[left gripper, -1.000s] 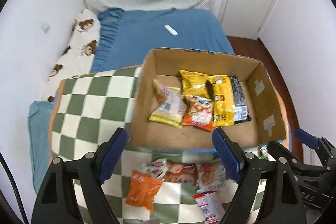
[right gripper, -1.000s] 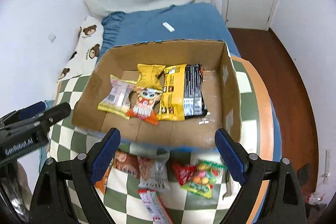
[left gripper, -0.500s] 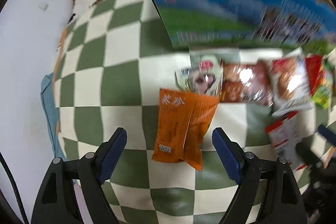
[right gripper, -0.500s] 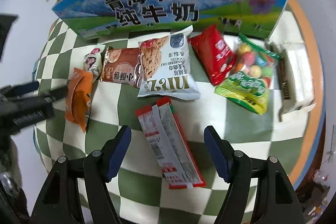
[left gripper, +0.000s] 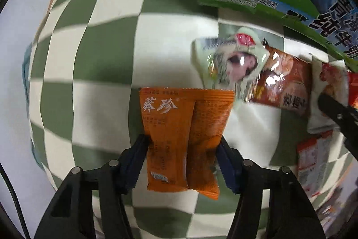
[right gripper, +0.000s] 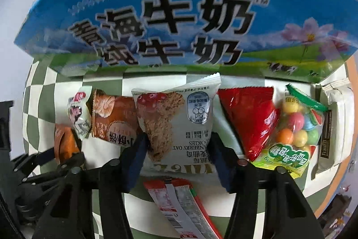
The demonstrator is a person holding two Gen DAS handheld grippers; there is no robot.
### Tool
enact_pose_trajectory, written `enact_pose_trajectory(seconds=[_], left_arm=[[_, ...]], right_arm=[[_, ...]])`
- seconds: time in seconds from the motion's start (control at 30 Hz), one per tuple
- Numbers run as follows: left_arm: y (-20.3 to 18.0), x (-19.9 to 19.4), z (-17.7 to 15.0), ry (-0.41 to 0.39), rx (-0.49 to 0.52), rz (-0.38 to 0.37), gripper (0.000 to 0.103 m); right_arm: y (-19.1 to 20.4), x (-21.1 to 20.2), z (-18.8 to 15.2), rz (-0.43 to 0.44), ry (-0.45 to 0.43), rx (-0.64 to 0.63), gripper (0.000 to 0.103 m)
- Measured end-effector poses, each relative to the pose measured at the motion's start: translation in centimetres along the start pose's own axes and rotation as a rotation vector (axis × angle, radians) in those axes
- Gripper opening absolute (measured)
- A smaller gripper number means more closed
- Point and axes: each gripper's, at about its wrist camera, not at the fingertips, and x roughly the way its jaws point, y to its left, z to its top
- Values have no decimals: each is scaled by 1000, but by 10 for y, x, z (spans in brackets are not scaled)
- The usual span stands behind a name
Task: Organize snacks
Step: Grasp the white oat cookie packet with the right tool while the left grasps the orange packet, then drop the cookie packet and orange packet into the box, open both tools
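An orange snack packet [left gripper: 176,122] lies flat on the green-and-white checked cloth [left gripper: 89,59]. My left gripper [left gripper: 181,149] points straight down over it, its jaws closing, with both blue pads against the packet's side edges. In the right wrist view a white cranberry oat cookie packet [right gripper: 176,113] lies in front of the printed milk box [right gripper: 179,15]. My right gripper [right gripper: 177,149] straddles that packet's lower half, its jaws closing, with the pads touching both sides. The box's inside is hidden from here.
Loose snacks lie in a row along the box: a pale green packet [left gripper: 226,59], a brown one [left gripper: 284,82], a red one [right gripper: 248,118], a bag of coloured candy balls [right gripper: 295,133], a beige bar [right gripper: 335,122]. A long red-and-white packet [right gripper: 176,205] lies under my right gripper.
Both grippers have dropped from above the open box to the cloth. Their jaws have narrowed from wide apart onto the orange packet and the cookie packet.
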Motion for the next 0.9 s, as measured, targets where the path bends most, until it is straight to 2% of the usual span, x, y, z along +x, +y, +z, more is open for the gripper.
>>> enact_pose_trajectory(seconds=[0.13,0.23,0.47,0.57,0.63,0.7,0.8,0.9], left_arm=[[11,0,-28,19,-71,-63,52],[13,12,-37,44,-87,-85,54],[14,31,-36,56,-74,-59,58],[21,31,-24,54,-76,-54,60],[22,25,-21,42,-77,-49,57],[15,10,-21,15,-69,-37,47],[-1,-9,-24,-26,-46,-41,41],[-10,-32,-25,-70,-13,-56,38]], right_arm=[[5,-2,-23,22,75,-70,55],[6,2,-42,35,136,-106,55],[7,14,-44,41,137,-76,58],[12,16,-41,37,134,-76,58],[15,17,-39,36,127,-75,56],[13,10,-50,36,116,-86,53],[10,-5,-57,41,94,-103,47],[8,-26,-59,80,69,-93,46]])
